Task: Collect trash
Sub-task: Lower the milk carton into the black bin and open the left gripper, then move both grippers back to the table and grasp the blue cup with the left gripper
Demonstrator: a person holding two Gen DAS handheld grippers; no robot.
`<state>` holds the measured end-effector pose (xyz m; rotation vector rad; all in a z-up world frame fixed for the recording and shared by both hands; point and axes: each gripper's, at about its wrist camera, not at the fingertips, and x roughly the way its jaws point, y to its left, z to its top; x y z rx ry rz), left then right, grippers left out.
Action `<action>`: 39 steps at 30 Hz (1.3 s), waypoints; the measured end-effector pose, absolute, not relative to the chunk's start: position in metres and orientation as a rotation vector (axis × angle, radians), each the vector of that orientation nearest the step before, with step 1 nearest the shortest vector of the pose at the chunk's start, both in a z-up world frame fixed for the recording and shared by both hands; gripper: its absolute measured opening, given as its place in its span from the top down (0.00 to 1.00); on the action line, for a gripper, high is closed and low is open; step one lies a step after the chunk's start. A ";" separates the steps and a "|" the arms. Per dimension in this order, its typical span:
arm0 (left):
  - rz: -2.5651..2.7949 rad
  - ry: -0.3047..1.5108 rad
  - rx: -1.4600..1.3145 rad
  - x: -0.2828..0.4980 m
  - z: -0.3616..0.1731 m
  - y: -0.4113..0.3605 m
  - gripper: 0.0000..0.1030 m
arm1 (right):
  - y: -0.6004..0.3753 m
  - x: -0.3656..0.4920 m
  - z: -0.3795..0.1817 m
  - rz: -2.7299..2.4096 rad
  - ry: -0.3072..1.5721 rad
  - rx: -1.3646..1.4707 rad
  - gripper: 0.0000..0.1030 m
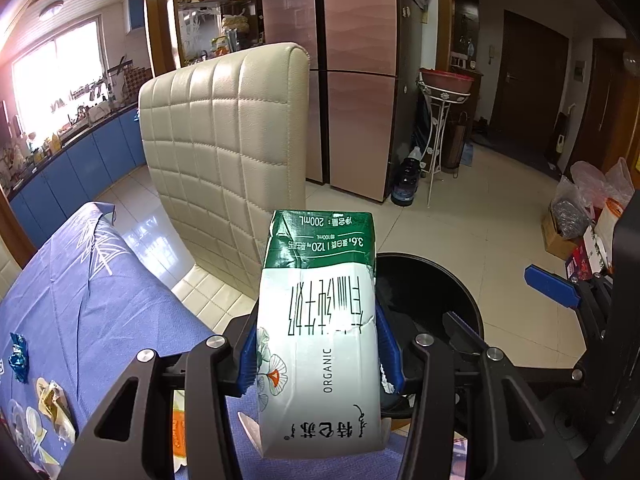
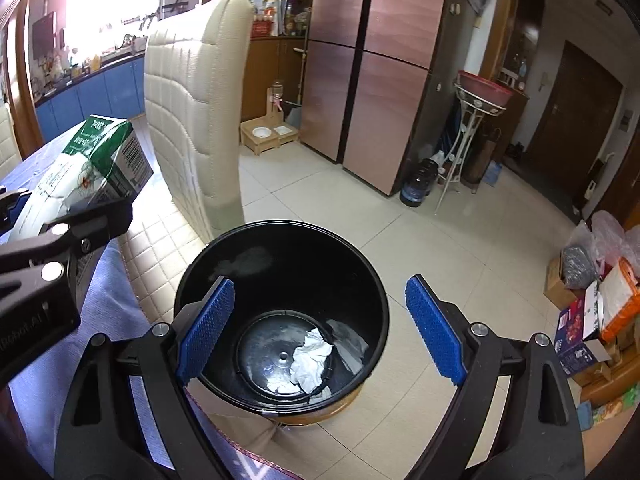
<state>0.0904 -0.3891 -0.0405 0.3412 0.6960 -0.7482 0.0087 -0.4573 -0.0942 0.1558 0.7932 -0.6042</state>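
My left gripper (image 1: 316, 344) has its jaws pinching the milk carton (image 1: 320, 320), held above the worktop (image 1: 80, 280) edge. My right gripper (image 2: 320, 328), jaws spread, hovers over the black bin (image 2: 380, 300). Next: swing the carton over the bin's mouth and let go.

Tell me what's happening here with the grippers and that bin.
A person is clearing trash from a table covered with a blue cloth. The left hand-held gripper is clamped on a white-and-green milk carton, held up beside the round black trash bin. The right hand-held gripper hangs open and empty above the bin, which already holds crumpled white paper.
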 end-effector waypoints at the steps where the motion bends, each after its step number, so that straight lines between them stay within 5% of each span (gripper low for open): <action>1: -0.753 0.695 0.342 0.090 -0.040 -0.391 0.54 | -0.458 0.007 -0.094 -0.610 0.792 0.158 0.15; 8: -0.801 0.700 0.331 0.089 -0.038 -0.404 0.51 | -0.468 -0.005 -0.094 -0.643 0.786 0.175 0.15; 12: -0.804 0.667 0.337 0.082 -0.034 -0.406 0.30 | -0.470 -0.007 -0.094 -0.652 0.782 0.183 0.15; 39: -0.682 0.665 0.309 0.098 -0.018 -0.359 0.30 | -0.437 0.020 -0.072 -0.529 0.751 0.130 0.15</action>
